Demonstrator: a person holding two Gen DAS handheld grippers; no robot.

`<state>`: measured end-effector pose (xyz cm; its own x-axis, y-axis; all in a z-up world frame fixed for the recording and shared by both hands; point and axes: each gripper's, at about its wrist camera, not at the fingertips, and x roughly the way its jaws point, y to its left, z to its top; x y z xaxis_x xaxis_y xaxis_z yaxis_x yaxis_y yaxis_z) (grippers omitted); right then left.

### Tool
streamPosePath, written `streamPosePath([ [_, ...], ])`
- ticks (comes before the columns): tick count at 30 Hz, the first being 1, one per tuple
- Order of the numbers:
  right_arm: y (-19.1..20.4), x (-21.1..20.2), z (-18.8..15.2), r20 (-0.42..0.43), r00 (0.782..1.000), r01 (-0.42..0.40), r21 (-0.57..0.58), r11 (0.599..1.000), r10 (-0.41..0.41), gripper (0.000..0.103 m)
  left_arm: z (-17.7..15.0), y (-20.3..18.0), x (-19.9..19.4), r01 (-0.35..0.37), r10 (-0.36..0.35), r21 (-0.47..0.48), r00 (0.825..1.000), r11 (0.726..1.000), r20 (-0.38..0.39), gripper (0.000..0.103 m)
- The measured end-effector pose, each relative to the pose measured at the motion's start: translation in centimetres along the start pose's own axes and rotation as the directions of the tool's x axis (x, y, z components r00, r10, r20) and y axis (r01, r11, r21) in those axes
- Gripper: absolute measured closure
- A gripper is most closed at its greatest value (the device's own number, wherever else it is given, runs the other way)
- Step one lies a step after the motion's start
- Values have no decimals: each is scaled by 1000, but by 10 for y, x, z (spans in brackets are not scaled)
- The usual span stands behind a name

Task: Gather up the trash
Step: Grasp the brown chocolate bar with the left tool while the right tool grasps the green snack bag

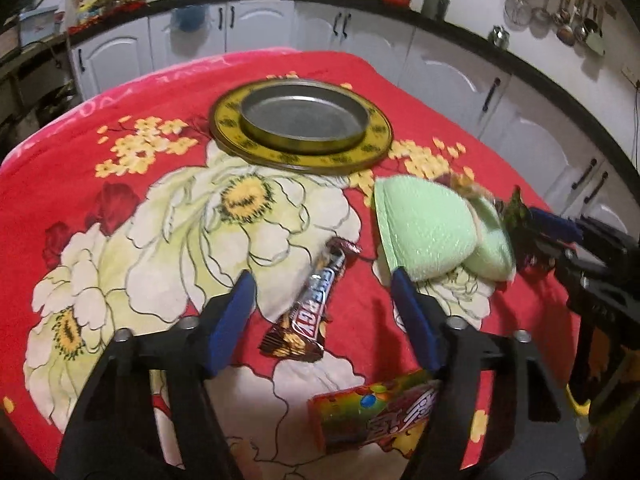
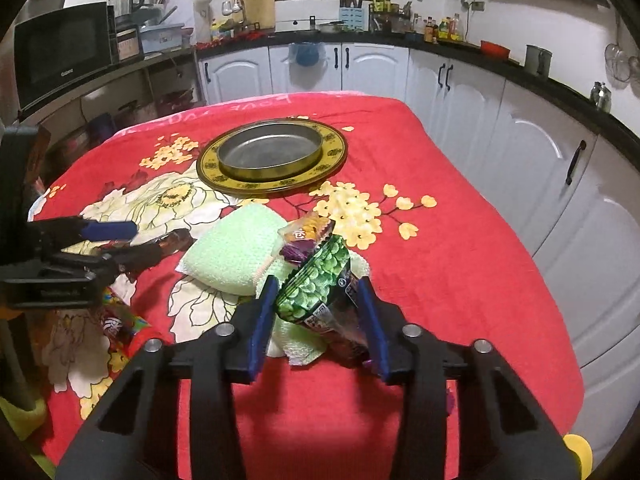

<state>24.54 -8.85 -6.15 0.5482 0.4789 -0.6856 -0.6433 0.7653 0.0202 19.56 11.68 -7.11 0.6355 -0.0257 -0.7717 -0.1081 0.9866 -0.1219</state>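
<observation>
A brown candy bar wrapper (image 1: 310, 300) lies on the red floral cloth between the open fingers of my left gripper (image 1: 322, 282). A red-yellow candy pack (image 1: 372, 416) lies under its right finger. My right gripper (image 2: 318, 290) has its blue fingers on both sides of a green pea snack bag (image 2: 320, 280), which leans on a folded green cloth (image 2: 228, 256); they seem to touch the bag. A small orange packet (image 2: 306, 230) and a purple wrapper (image 2: 294, 252) lie on the cloth. A metal tin on a yellow-rimmed tray (image 2: 212, 164) stands farther back.
The table's right edge drops off toward white cabinets (image 2: 520, 148). A black counter (image 2: 460, 48) with jars and utensils runs behind. A microwave (image 2: 64, 48) stands at the left. The right gripper also shows in the left wrist view (image 1: 532, 236).
</observation>
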Motion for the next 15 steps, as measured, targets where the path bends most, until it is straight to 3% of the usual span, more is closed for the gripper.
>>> streamPosePath([
  [1, 0, 0, 0, 4, 1000, 0, 2, 1000, 0, 66, -1, -1, 2, -3, 3, 7, 1000, 1000, -9, 48],
  [3, 0, -5, 0, 18, 1000, -11, 19, 1000, 11, 67, -3, -4, 8, -8, 9, 21, 999, 1000, -37, 64],
  [5, -1, -11, -2, 35, 999, -19, 41, 999, 18, 68, -6, -4, 13, -33, 34, 32, 998, 999, -58, 73],
  [8, -2, -20, -7, 49, 998, -37, 74, 997, 33, 70, -7, 0, 16, -24, 25, 18, 997, 1000, -73, 76],
  [10, 0, -29, -9, 66, 997, -45, 77, 996, 40, 71, -6, 2, 15, -22, 22, 3, 997, 1000, -71, 82],
  [11, 2, -33, -9, 72, 996, -49, 77, 996, 44, 71, -6, 4, 15, -20, 19, -4, 997, 1000, -69, 91],
  [15, 7, -49, -12, 105, 992, -74, 86, 993, 65, 74, -4, 5, 11, -8, 7, -20, 998, 1000, -59, 93],
])
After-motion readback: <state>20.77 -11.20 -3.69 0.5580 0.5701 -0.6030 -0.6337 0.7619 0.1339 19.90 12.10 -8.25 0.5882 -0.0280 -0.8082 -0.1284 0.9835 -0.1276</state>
